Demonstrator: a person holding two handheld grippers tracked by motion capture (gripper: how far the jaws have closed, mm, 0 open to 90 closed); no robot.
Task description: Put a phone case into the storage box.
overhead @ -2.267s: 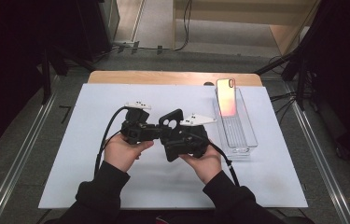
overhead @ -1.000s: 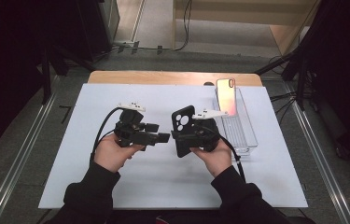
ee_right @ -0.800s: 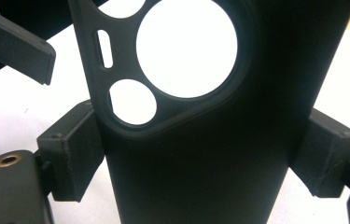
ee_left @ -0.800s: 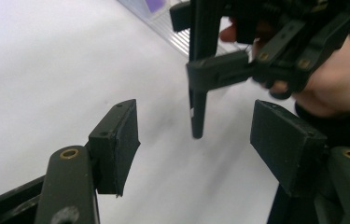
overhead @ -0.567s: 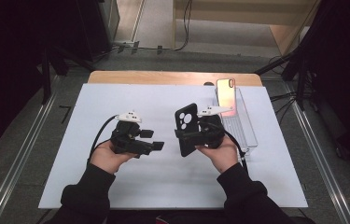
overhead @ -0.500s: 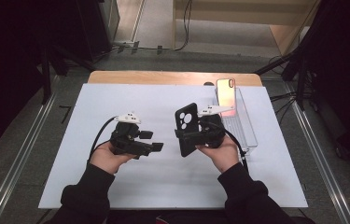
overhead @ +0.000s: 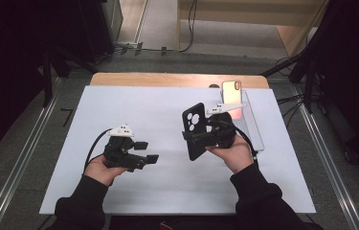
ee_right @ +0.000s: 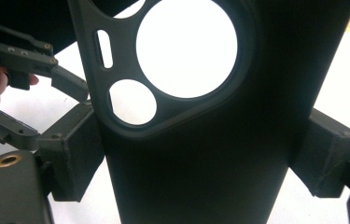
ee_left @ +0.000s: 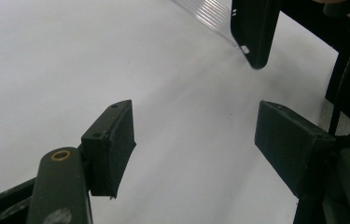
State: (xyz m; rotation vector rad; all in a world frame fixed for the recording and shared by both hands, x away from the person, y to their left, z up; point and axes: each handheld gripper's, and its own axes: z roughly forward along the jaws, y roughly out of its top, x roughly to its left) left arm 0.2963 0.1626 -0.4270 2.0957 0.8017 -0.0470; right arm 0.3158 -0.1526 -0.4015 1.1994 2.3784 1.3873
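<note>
Left gripper [overhead: 149, 152] low over the white mat [overhead: 134, 105], left of centre, near side. Its jaws have just been opening; they stand apart with only bare mat between the pads [ee_left: 112, 140].

Right gripper [overhead: 190, 135] right of centre, raised above the mat. Jaws clamped across the width of the black phone case [overhead: 196, 129], one pad on each long edge. Case held upright, camera cutout at its far end; well apart from the left gripper.

Far right: clear tray [overhead: 256, 129] along the mat's right side, with a phone [overhead: 232, 96] standing at its far end.
</note>
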